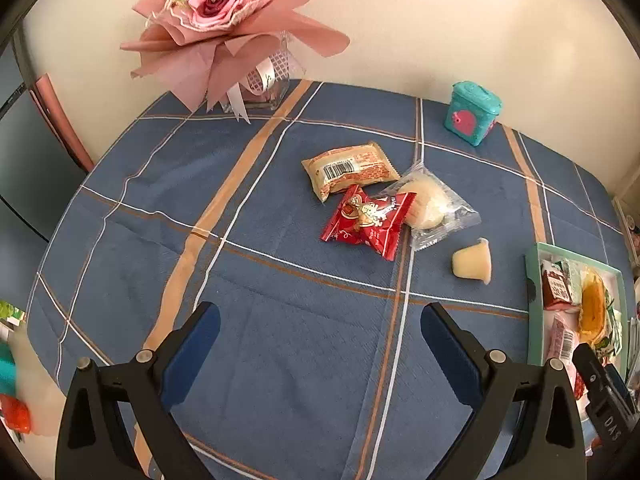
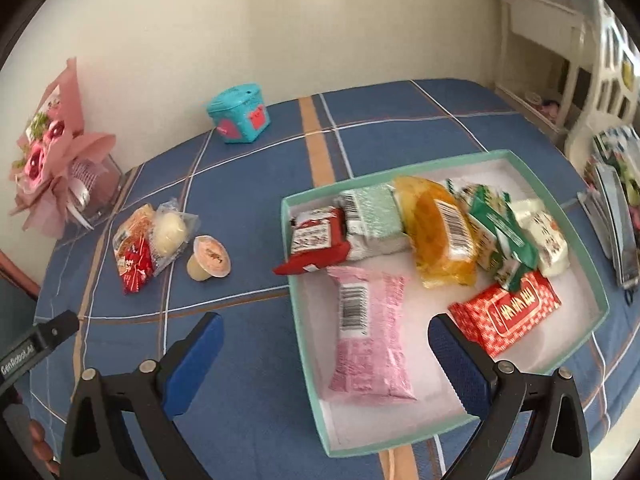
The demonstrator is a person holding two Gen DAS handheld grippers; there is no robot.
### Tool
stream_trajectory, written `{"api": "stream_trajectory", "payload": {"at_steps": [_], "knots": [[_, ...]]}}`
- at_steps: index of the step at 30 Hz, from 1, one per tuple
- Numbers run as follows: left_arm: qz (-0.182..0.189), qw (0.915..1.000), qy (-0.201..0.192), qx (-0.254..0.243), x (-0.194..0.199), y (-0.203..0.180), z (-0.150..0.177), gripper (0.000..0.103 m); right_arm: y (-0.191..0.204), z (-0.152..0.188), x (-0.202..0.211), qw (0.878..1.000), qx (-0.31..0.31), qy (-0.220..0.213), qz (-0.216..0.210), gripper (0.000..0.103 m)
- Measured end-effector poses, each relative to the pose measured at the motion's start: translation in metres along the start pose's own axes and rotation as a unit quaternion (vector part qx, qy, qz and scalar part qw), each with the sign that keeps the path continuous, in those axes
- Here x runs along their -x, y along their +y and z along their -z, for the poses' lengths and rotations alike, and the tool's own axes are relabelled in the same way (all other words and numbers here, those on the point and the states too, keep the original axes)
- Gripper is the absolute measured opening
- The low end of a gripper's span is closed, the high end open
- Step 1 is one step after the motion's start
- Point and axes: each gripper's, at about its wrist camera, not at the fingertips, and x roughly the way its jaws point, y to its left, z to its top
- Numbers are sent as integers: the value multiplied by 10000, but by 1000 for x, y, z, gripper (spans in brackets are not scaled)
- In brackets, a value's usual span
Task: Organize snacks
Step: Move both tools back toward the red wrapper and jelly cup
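Several snacks lie loose on the blue plaid tablecloth: a tan packet (image 1: 349,170), a red packet (image 1: 367,221), a clear-wrapped pale bun (image 1: 429,205) and a jelly cup (image 1: 473,262). The same group shows in the right wrist view, with the jelly cup (image 2: 209,258) nearest the box. A teal-rimmed box (image 2: 301,300) holds several packets, among them a pink packet (image 2: 370,340). My left gripper (image 1: 320,340) is open and empty, well short of the loose snacks. My right gripper (image 2: 326,354) is open and empty, over the box's near left edge.
A pink flower bouquet (image 1: 224,20) in a glass vase stands at the table's back left. A teal tin (image 1: 472,114) stands near the wall. The box edge (image 1: 534,304) shows at the right of the left wrist view. Shelves and magazines (image 2: 612,208) stand right of the table.
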Motion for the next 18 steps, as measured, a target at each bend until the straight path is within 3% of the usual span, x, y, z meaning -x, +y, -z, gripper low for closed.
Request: {"api": "stream_trajectory", "payload": {"at_steps": [11, 18], "knots": [[51, 9990, 304, 311, -30, 6, -19, 100, 43, -12, -24, 9991, 250, 100, -330, 103], [-36, 9991, 92, 402, -39, 5, -29, 100, 74, -15, -37, 9975, 576, 73, -396, 103]]}}
